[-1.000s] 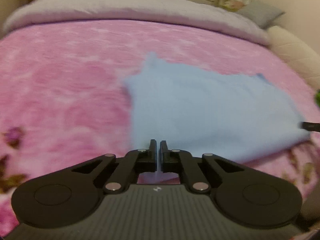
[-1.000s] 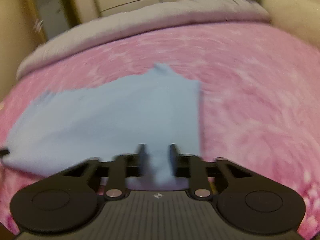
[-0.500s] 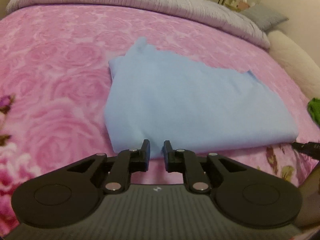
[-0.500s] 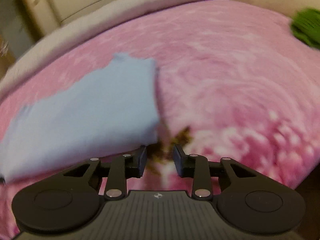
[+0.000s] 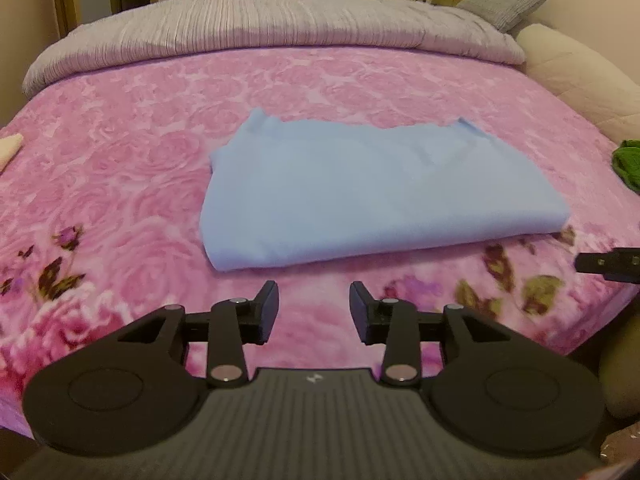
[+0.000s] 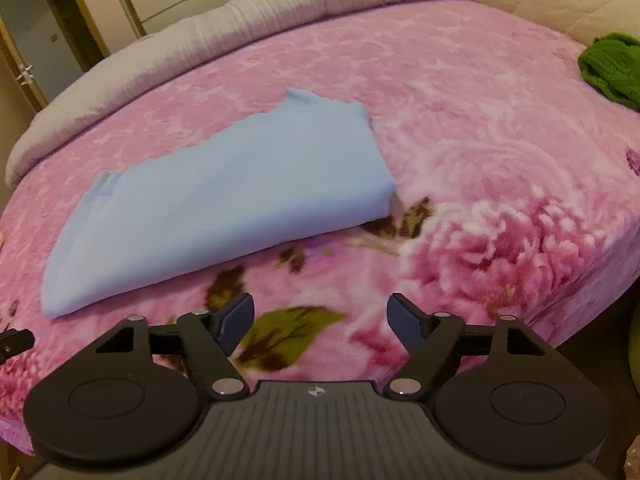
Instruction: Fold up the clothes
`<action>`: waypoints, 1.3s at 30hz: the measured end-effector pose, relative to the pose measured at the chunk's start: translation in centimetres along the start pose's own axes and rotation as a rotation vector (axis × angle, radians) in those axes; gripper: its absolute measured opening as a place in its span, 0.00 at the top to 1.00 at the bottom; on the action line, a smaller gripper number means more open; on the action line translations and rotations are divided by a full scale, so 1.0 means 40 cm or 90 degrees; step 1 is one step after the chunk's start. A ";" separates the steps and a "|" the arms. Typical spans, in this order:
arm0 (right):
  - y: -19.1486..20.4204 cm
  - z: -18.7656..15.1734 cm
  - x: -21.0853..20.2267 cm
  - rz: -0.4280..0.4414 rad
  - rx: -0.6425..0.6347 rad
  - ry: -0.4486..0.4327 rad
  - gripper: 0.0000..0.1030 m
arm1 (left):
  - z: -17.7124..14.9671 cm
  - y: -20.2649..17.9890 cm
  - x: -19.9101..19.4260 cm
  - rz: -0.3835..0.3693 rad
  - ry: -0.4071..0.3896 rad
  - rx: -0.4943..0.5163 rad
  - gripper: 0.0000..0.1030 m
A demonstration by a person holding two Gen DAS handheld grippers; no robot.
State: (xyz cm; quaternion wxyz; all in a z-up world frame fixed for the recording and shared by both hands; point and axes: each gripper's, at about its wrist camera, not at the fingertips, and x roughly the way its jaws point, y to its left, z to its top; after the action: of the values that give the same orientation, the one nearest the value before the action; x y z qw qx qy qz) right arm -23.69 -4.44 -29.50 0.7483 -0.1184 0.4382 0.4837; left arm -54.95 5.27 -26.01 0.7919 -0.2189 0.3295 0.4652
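The blue garment (image 5: 372, 192) lies folded flat on the pink blanket (image 5: 120, 152), ahead of both grippers and touching neither. The left gripper (image 5: 314, 312) hangs over the blanket just short of the garment's near folded edge; its jaws have just been opening and stand apart with nothing between them. The right gripper (image 6: 320, 320) is past the garment's right corner, the cloth lying ahead and to its left; its jaws have also just been opening, stand wide and are empty. A green knit (image 6: 612, 68) lies far off to the right, near the bed's edge. A grey quilt (image 5: 260, 24) runs across the far side.
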 end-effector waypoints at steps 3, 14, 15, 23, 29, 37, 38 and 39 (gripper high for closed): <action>0.019 -0.014 -0.040 0.007 -0.014 -0.014 0.23 | -0.008 -0.020 -0.052 0.008 -0.016 0.006 0.62; 0.059 -0.028 -0.107 0.015 -0.057 -0.030 0.17 | -0.028 -0.044 -0.161 0.047 -0.043 0.005 0.59; 0.064 -0.029 -0.105 0.017 -0.061 -0.029 0.17 | -0.029 -0.043 -0.162 0.050 -0.043 0.005 0.59; 0.107 -0.047 -0.070 0.014 -0.070 -0.017 0.15 | -0.038 -0.021 -0.145 0.049 -0.035 0.005 0.57; 0.113 -0.060 -0.058 -0.008 -0.073 0.000 0.15 | -0.045 -0.009 -0.110 0.030 -0.020 -0.002 0.57; 0.108 -0.046 -0.048 -0.040 -0.076 -0.004 0.15 | -0.033 -0.001 -0.058 0.015 -0.001 -0.005 0.56; 0.107 -0.045 -0.043 -0.044 -0.076 -0.002 0.15 | -0.033 0.003 -0.052 0.014 0.001 -0.007 0.56; 0.106 -0.042 -0.037 -0.047 -0.076 0.001 0.15 | -0.033 0.006 -0.046 0.014 0.004 -0.009 0.56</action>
State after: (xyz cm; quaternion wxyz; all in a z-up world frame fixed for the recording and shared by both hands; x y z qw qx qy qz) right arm -28.33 -4.24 -28.32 0.7571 -0.1790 0.4043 0.4810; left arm -56.24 3.44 -25.58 0.7842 -0.2225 0.3308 0.4756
